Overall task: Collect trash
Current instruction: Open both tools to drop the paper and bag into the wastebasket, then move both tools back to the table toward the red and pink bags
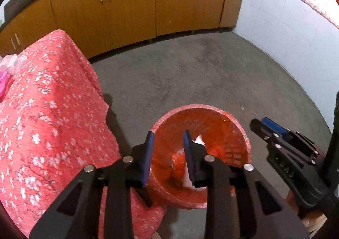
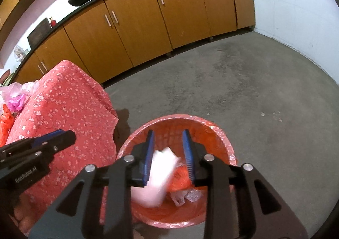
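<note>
With both tongs angled down over the red-lined waste basket [image 2: 211, 131], left gripper [image 1: 168, 135] released, blue pads apart, nothing clamped; white scrap visible past its right finger inside the liner. Right gripper [image 2: 168, 134] also released, white paper piece [image 2: 161, 175] blurred between and below the pads, untouched by either, over orange bag [image 2: 180, 177] and clear plastic wrap [image 2: 186, 195] at basket bottom. Red floral cloth [image 1: 53, 112] left of both tongs, pink bags [image 2: 17, 99] on it. Grey floor [image 1: 201, 73] and brown cabinets [image 2: 137, 21] ahead.
</note>
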Demonstrator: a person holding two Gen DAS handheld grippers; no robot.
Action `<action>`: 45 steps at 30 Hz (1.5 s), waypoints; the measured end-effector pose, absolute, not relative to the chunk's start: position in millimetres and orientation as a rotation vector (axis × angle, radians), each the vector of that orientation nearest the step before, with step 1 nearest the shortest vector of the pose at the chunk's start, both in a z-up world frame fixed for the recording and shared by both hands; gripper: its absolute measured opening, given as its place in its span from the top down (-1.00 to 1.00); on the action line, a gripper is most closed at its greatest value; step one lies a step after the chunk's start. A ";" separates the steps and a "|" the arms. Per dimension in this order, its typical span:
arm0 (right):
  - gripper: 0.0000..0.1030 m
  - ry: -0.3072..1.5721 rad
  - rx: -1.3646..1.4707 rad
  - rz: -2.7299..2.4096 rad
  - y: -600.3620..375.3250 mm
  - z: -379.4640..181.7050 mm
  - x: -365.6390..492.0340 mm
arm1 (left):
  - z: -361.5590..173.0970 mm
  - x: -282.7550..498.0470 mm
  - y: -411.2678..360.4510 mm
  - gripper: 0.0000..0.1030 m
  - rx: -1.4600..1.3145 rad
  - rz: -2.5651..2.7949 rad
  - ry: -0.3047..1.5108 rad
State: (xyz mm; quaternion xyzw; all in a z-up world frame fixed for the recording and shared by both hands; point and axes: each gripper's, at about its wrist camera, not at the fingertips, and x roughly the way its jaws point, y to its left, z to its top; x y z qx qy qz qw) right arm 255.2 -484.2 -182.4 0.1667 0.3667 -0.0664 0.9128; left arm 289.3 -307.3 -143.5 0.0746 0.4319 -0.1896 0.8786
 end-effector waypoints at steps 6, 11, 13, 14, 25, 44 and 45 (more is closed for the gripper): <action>0.44 0.732 0.335 -0.159 -484.8 -167.0 250.6 | -125.4 289.2 -287.1 0.44 0.100 -0.361 0.875; 0.39 0.707 0.315 -0.138 -473.1 -144.7 253.3 | -101.6 281.8 -258.1 0.44 0.047 -0.333 0.835; 0.39 0.698 0.301 -0.117 -462.5 -134.3 256.6 | -92.0 276.8 -245.3 0.44 0.040 -0.324 0.816; 0.39 0.695 0.295 -0.107 -457.4 -129.9 258.3 | -85.5 273.6 -233.5 0.44 0.035 -0.314 0.804; 0.38 0.632 0.190 0.140 -325.7 -56.4 295.1 | -46.6 255.5 -71.1 0.30 -0.035 -0.105 0.710; -0.26 0.628 -0.054 0.377 -88.5 -37.7 365.3 | -39.7 253.1 104.9 -0.16 -0.177 0.116 0.593; -0.26 0.634 -0.077 0.371 -81.4 -41.6 370.6 | -40.7 255.0 107.0 -0.16 -0.182 0.111 0.591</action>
